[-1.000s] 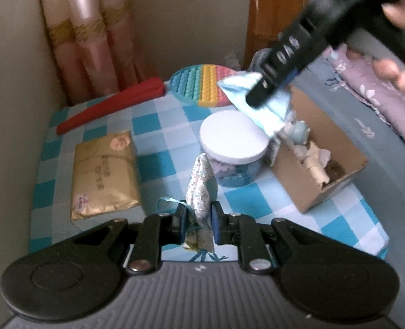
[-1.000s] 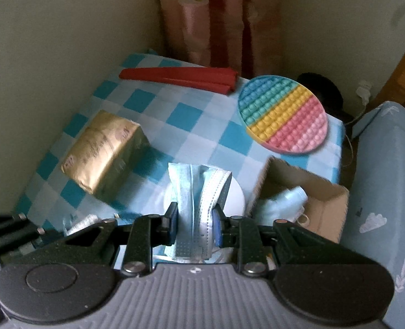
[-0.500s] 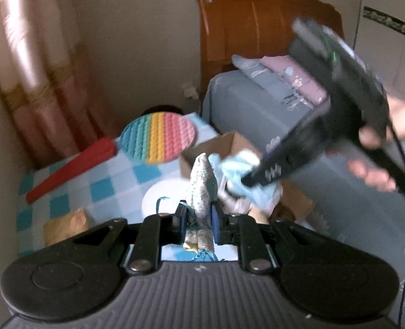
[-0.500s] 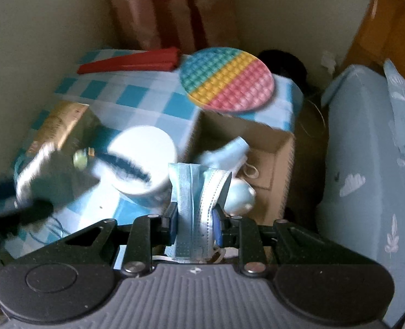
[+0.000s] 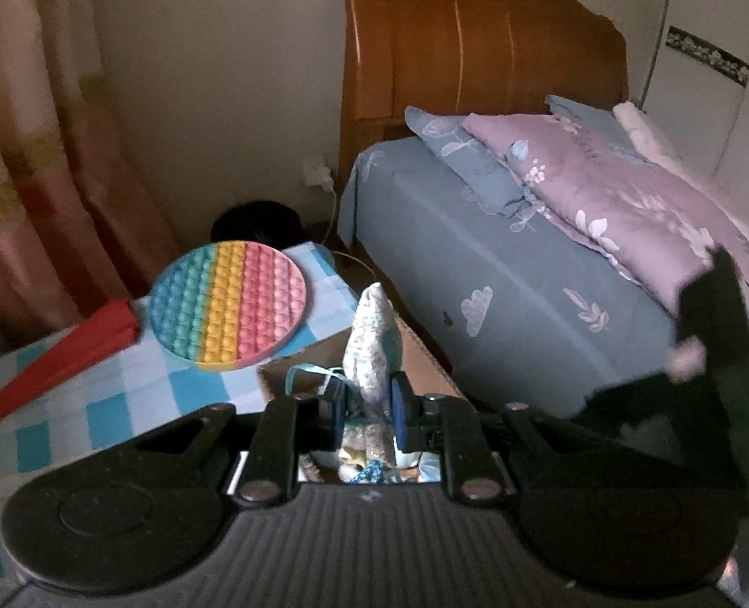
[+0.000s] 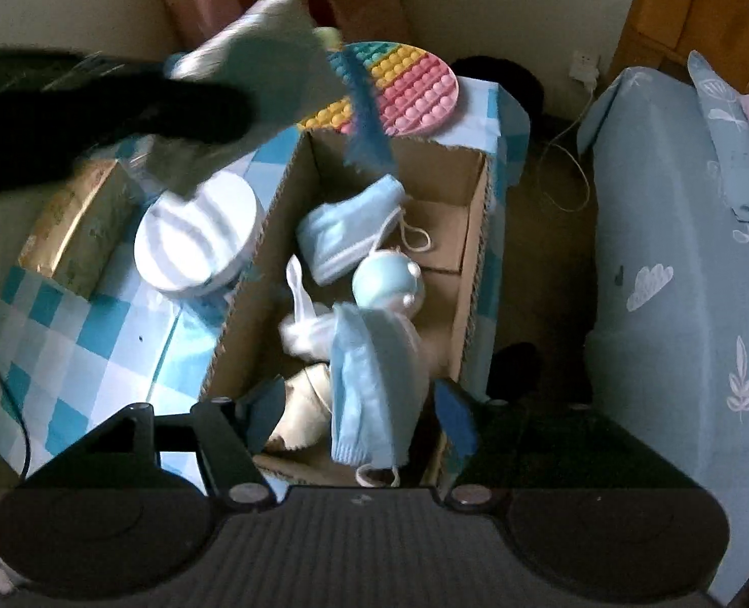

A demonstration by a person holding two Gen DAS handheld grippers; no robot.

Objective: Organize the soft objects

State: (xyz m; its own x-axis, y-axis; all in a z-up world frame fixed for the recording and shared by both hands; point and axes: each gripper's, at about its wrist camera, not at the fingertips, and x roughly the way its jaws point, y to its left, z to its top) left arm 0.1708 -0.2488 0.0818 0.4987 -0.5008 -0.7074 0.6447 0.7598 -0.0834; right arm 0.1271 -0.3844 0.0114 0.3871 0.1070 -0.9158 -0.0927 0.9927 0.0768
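A bed with a wooden headboard stands beside a checked tabletop. On the tabletop sit an open box, a rainbow pad and a red fan. The right gripper has just spread its jaws; a blue mask hangs loose between them over the box. The left gripper pinches a patterned cloth.

Pale blue face mask loose over open cardboard box, patterned cloth upright
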